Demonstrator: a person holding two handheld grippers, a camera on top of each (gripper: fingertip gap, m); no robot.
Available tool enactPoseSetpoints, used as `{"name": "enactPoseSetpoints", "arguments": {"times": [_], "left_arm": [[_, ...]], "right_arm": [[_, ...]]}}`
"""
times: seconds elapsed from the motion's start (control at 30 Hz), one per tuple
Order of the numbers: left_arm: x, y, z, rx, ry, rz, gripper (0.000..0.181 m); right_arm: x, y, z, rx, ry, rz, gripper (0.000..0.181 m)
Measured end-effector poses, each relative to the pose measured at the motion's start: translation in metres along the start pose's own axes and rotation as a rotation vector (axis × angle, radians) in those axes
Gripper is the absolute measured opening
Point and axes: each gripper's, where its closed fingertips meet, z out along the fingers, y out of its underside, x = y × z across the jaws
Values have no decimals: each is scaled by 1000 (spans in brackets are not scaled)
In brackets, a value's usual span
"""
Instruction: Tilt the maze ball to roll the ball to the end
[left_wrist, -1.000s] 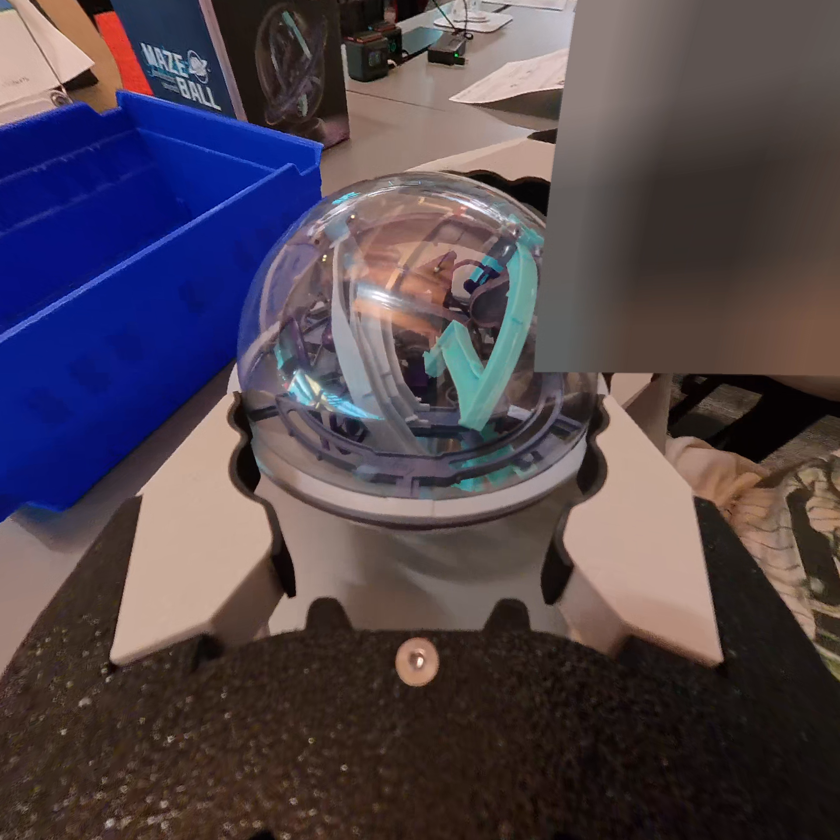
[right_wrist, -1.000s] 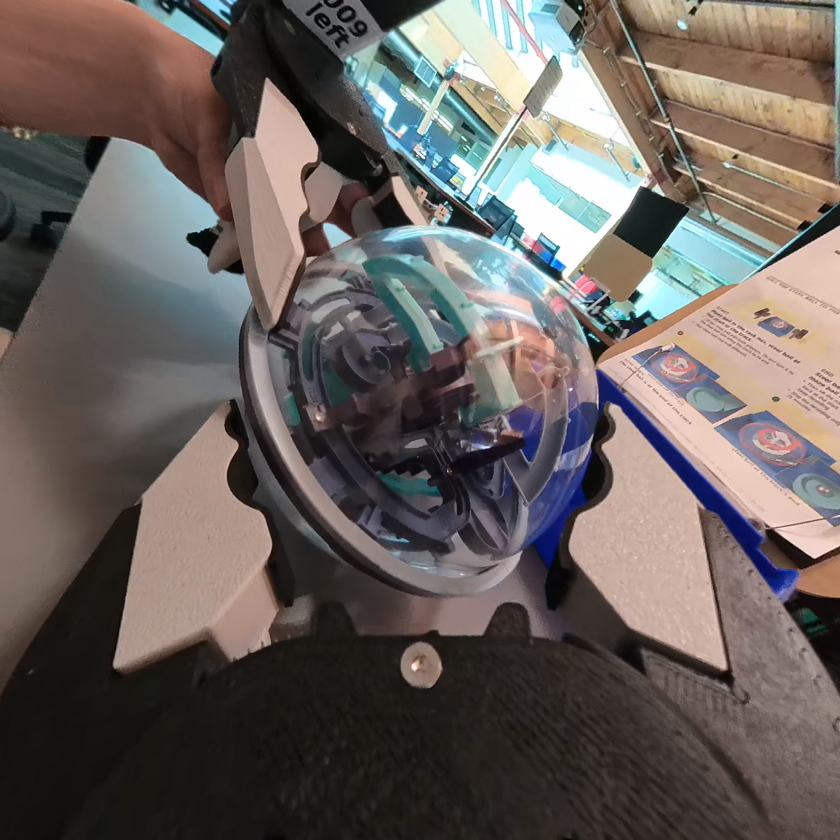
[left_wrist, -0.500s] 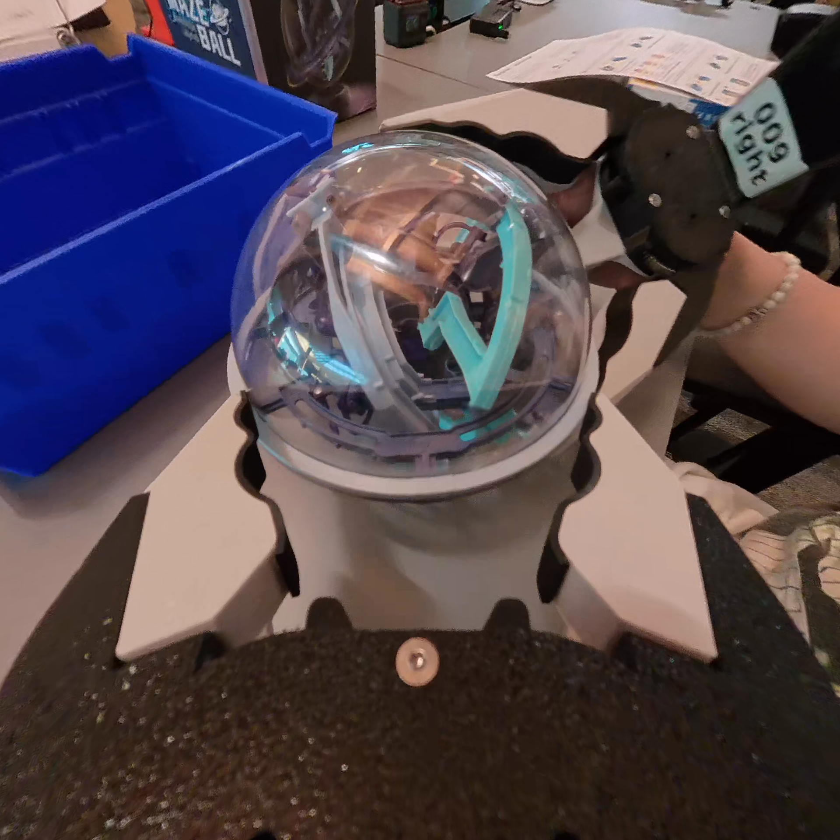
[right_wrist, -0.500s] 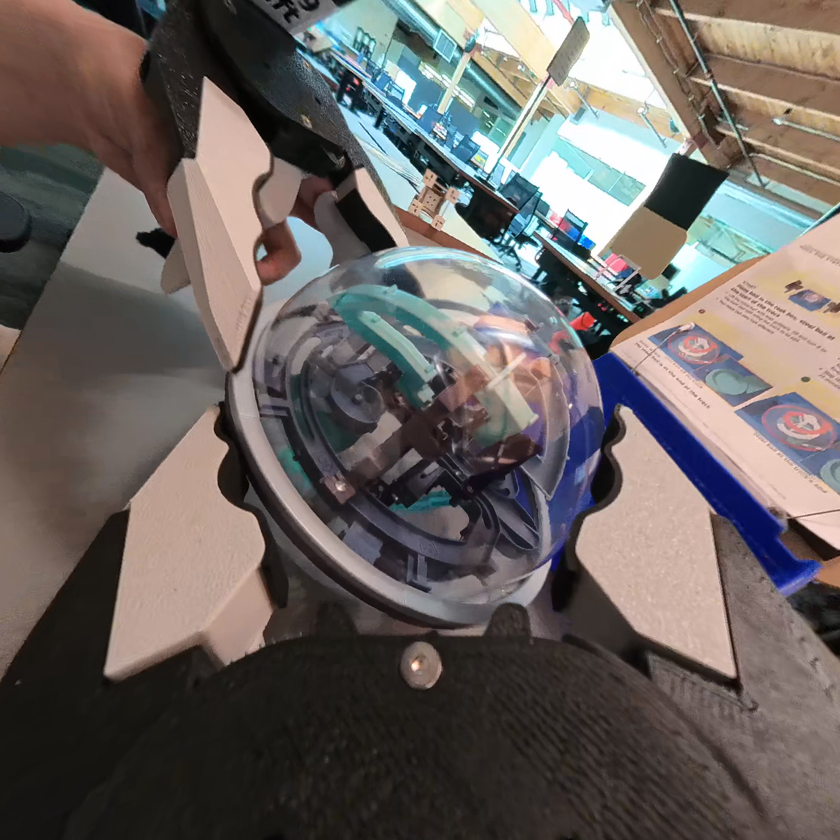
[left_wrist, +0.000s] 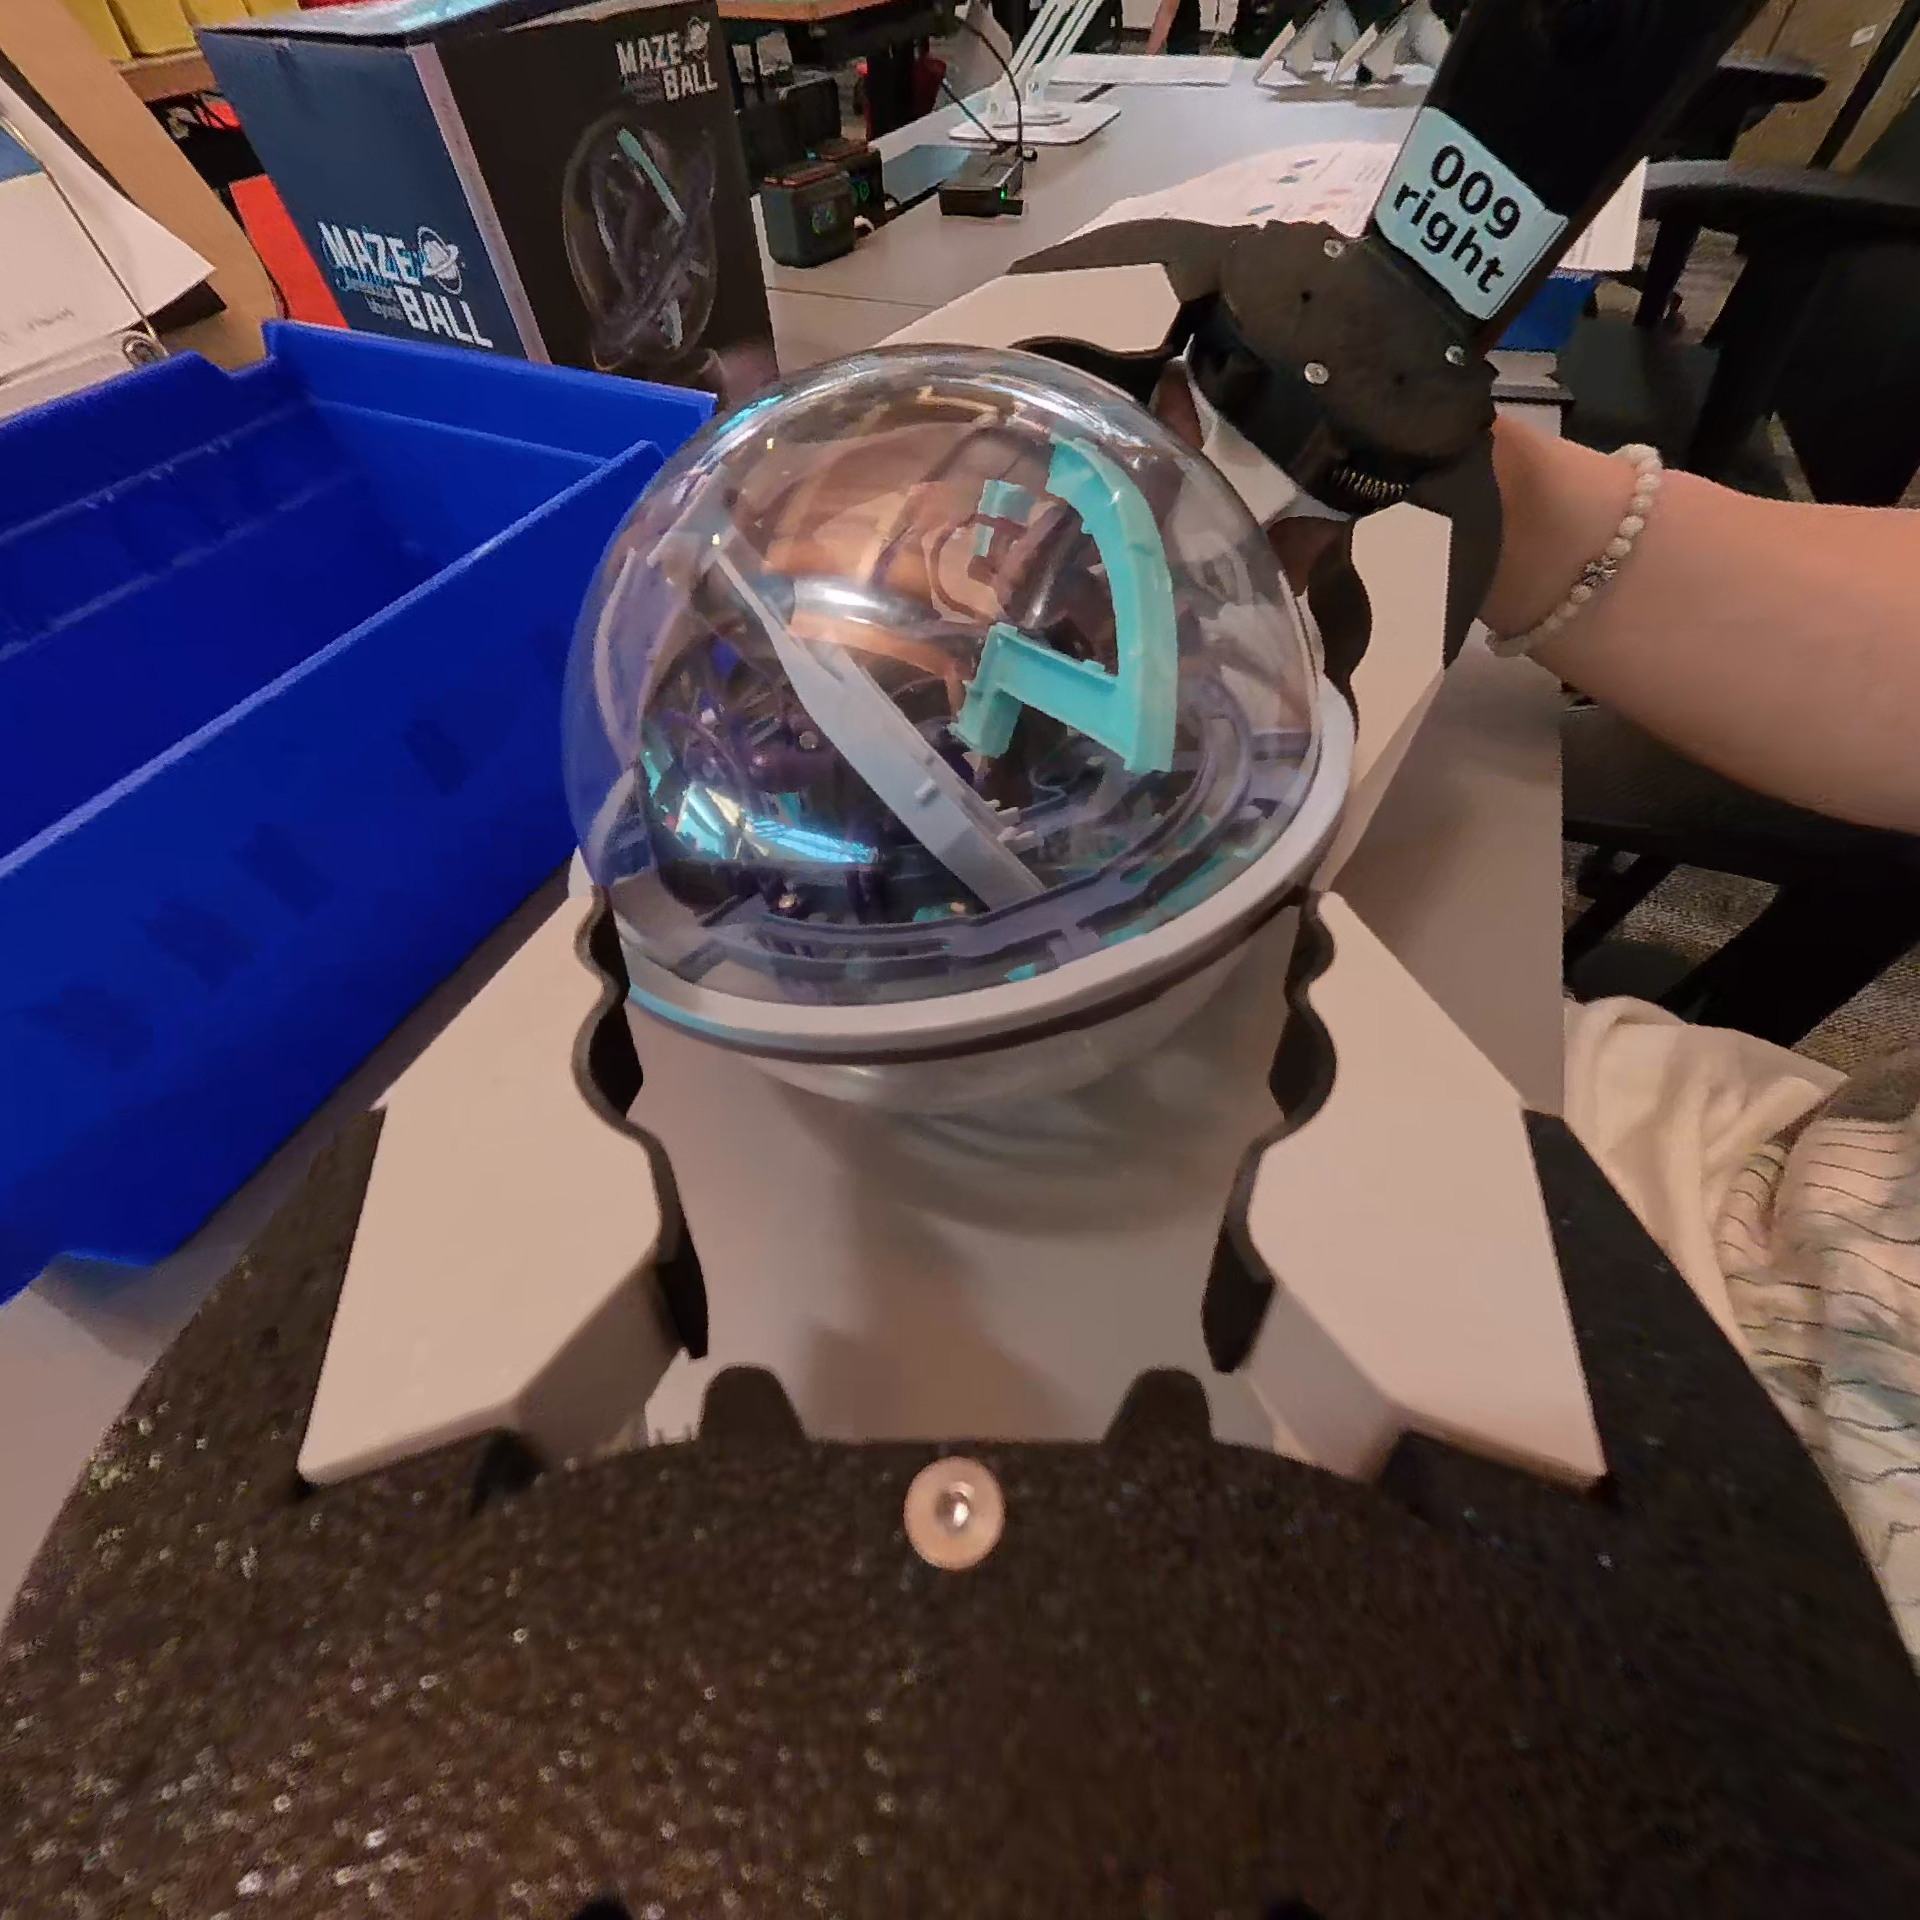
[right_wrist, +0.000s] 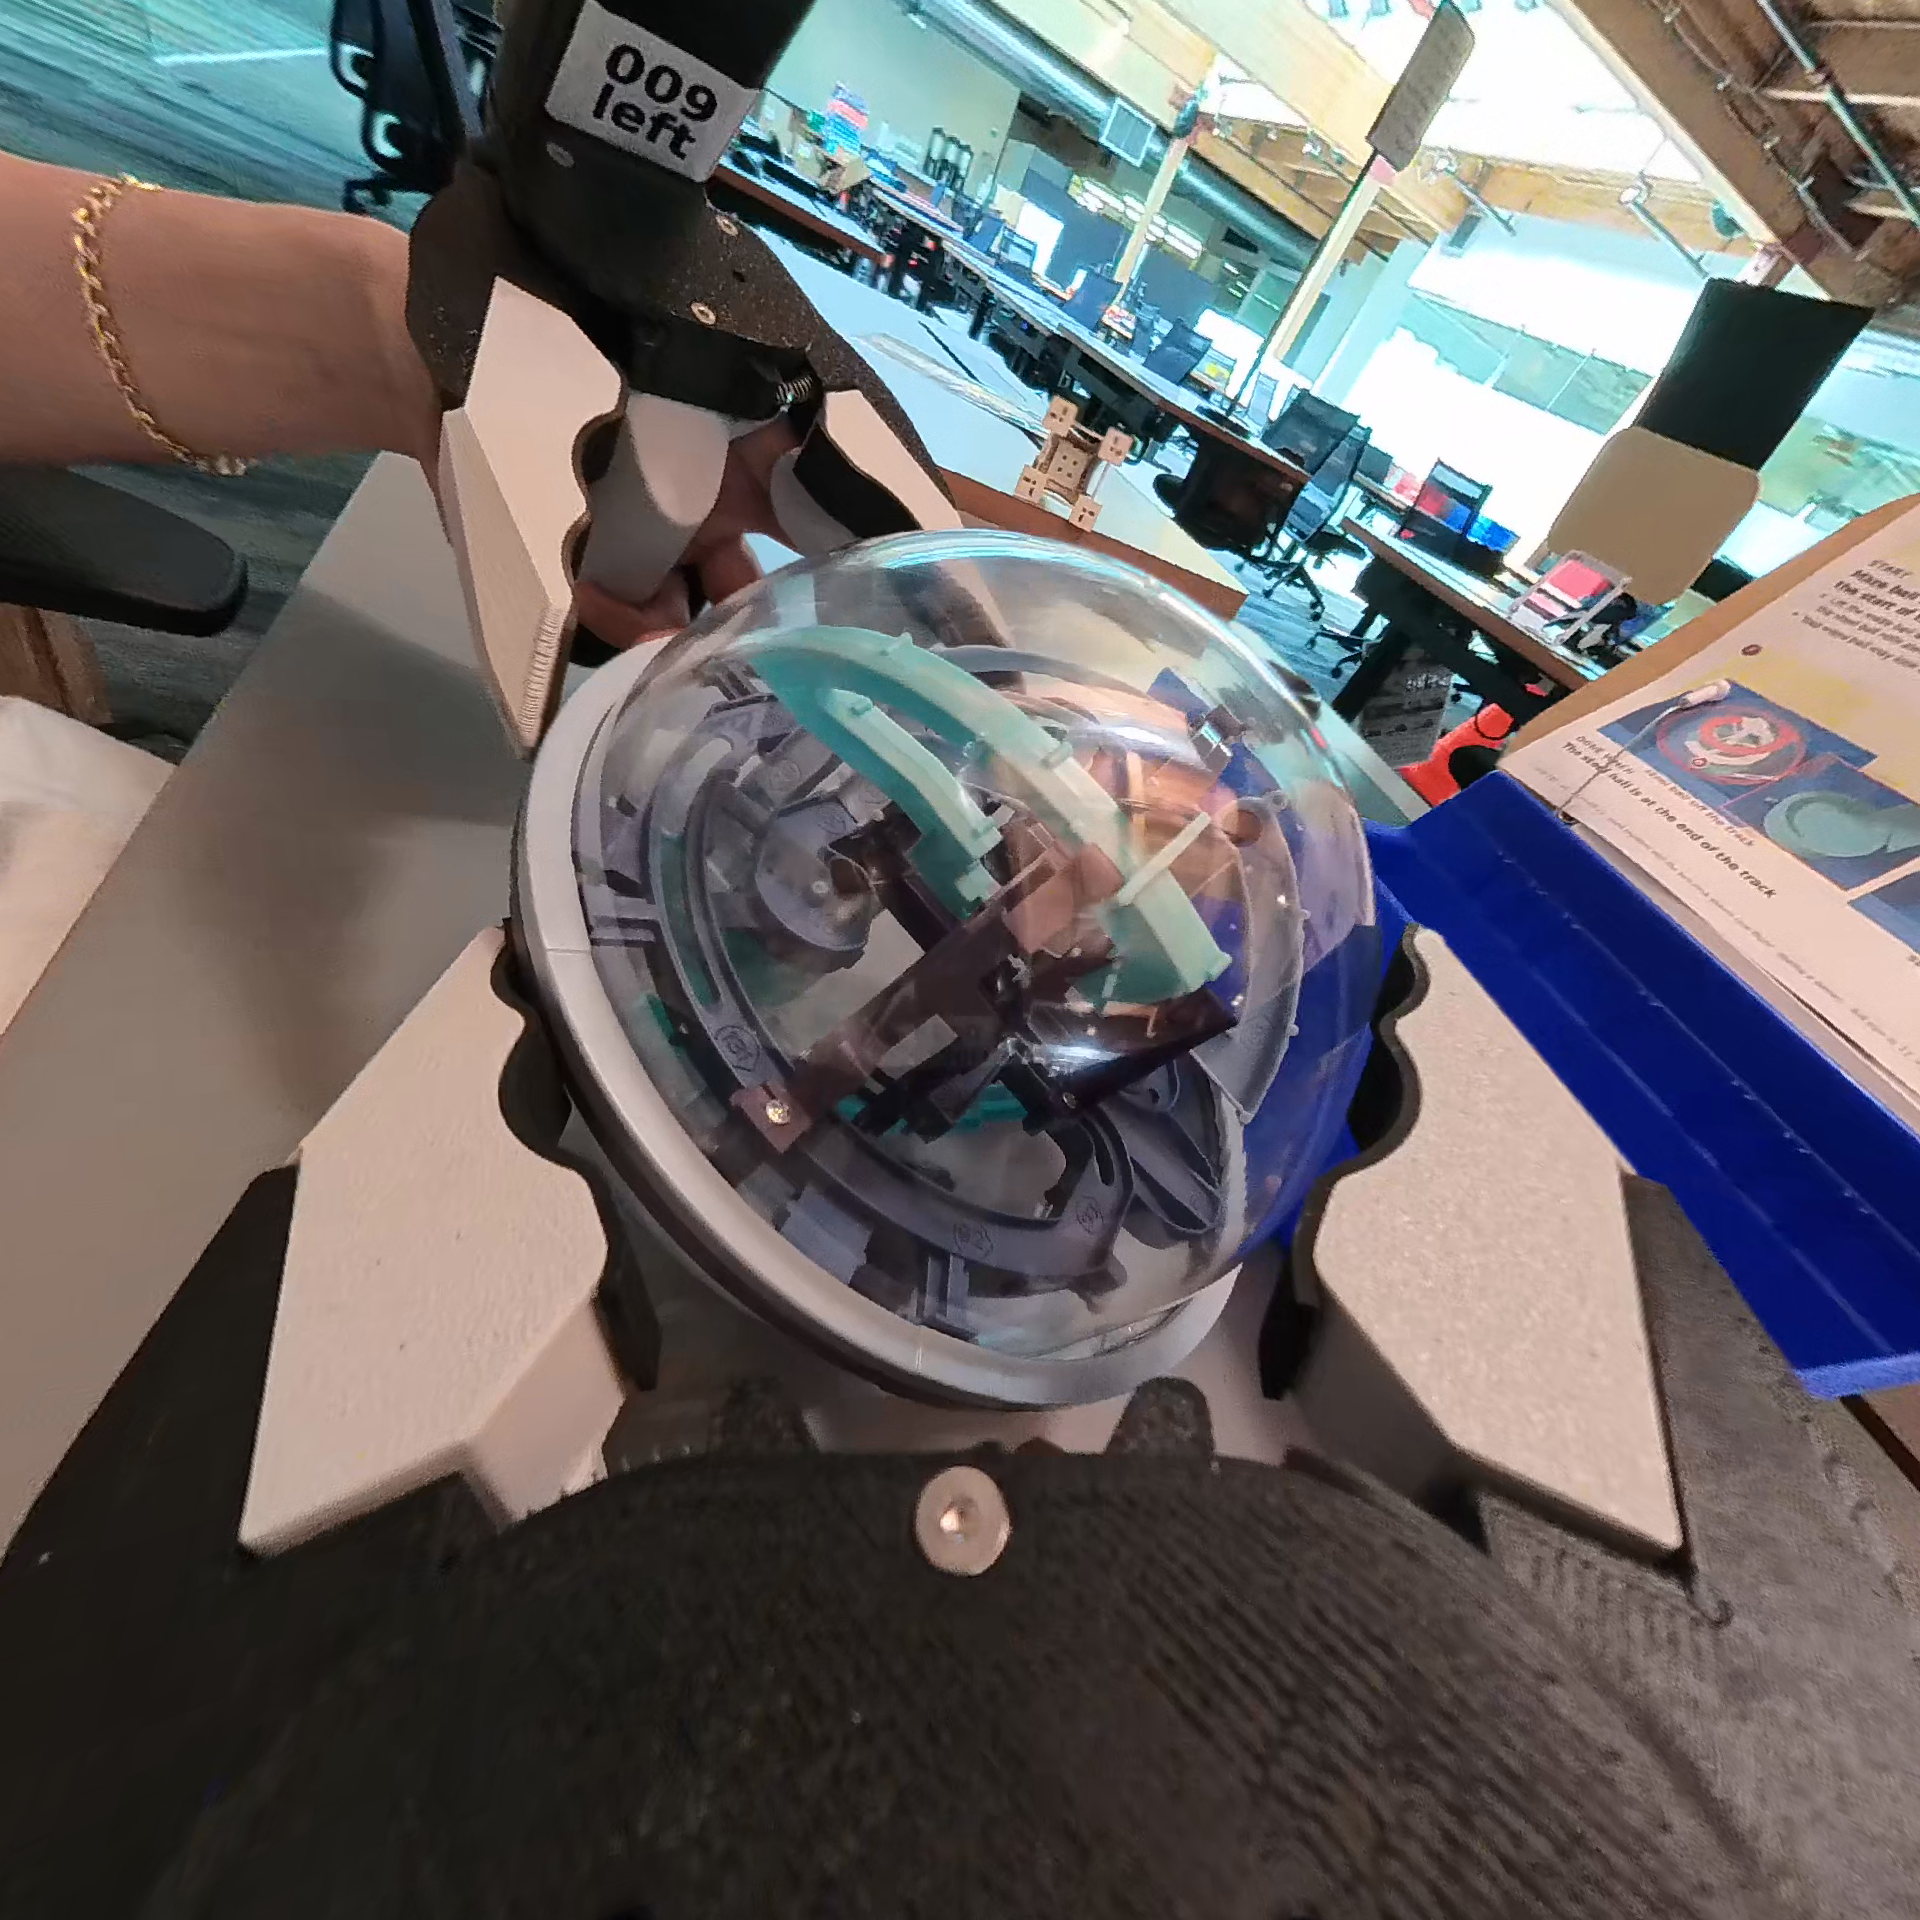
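The left gripper (left_wrist: 951, 997) has its two pale fingers closed against the sides of the maze ball (left_wrist: 935, 686), gripping it at the grey ring around its middle. The right gripper (right_wrist: 951, 1049) clamps the same ball (right_wrist: 935, 935) from the opposite side, so the ball is held between both tools above the grey table (left_wrist: 1039, 301). The ring is tilted in both views. Inside the clear shell I see teal, grey and purple tracks; the small ball I cannot find. Just left of the ball in the left wrist view stands a blue bin (left_wrist: 260, 644), and behind it the dark product box (left_wrist: 520, 208). An instruction sheet (right_wrist: 1766, 831) lies on the bin's rim in the right wrist view.
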Motion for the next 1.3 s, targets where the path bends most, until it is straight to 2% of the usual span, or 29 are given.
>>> {"name": "enactPoseSetpoints", "arguments": {"times": [0.27,0.67,1.3], "left_arm": [[-4,8,3,-77,2,111,124],[-2,3,7,-55,6,82,119],[-8,8,7,-81,-26,81,116]], "right_arm": [[7,3,0,16,-61,66,151],[11,5,-8,67,-114,167,152],[13,5,-3,8,-129,183,151]]}}
